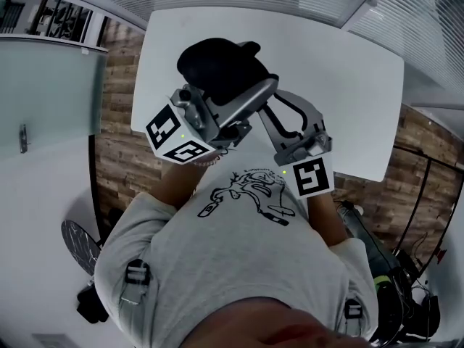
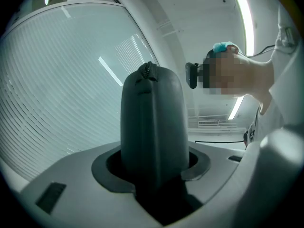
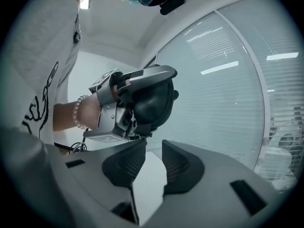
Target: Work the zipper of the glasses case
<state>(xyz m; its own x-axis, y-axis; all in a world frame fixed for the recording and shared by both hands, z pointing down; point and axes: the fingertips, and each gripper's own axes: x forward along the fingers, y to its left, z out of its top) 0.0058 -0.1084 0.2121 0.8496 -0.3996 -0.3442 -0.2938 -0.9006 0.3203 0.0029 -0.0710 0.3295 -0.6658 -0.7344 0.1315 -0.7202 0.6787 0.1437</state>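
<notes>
Left gripper view: left gripper (image 2: 154, 167) jaws clamp glasses case (image 2: 152, 122); right gripper (image 3: 153, 151) jaws apart, empty.

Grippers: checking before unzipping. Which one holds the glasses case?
The left gripper: its jaws clamp the black glasses case; the right gripper stands open and empty.

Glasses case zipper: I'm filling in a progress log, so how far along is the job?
Done: the glasses case is off the table, clamped in the left hand-held gripper. In hand: the right hand-held gripper faces it, jaws apart and empty. Left: the zipper pull sits at the case's top end, ungripped; whether the zip is open I cannot tell.
</notes>
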